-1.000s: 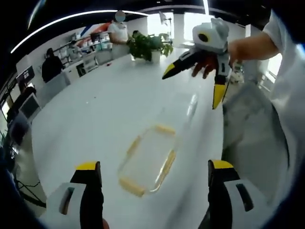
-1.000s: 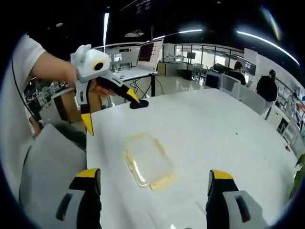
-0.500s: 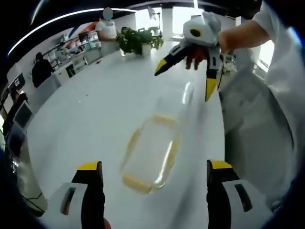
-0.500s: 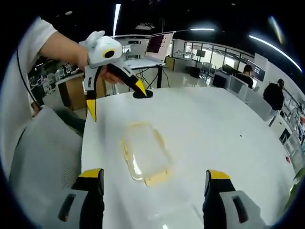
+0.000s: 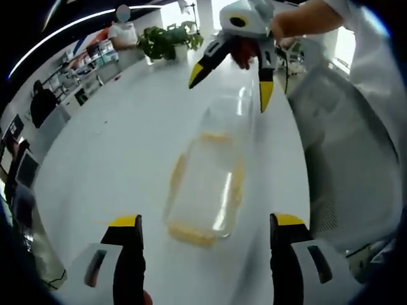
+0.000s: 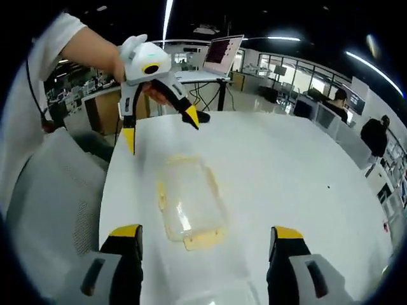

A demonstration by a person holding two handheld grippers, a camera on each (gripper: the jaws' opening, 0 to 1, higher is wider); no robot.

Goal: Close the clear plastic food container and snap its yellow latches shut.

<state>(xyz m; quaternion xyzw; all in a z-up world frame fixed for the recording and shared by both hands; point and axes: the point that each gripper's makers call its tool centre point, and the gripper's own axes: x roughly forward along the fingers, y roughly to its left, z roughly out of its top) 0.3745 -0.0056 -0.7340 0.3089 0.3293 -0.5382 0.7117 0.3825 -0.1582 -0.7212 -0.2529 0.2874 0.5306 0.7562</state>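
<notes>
The clear plastic container (image 5: 205, 187) lies on the white table (image 5: 114, 146) with yellow latches along its sides and ends. A clear lid (image 5: 230, 113) lies flat just past its far end. My left gripper (image 5: 205, 223) is open and empty, hovering at the container's near end. My right gripper (image 5: 229, 92) hangs open above the lid, held by a hand. In the right gripper view the container (image 6: 189, 200) lies ahead of my open right gripper (image 6: 205, 232), and my left gripper (image 6: 161, 135) hovers open beyond it. Neither touches the container.
A grey chair (image 5: 343, 165) stands at the table's edge beside the container, also seen as the chair (image 6: 57, 197). A potted plant (image 5: 166, 39) sits at the far end. A black round base (image 6: 206, 116) rests on the table under a raised laptop (image 6: 219, 54). People sit at desks behind.
Both grippers have drawn closer to the container from opposite ends, each staying open. The container and lid lie where they were.
</notes>
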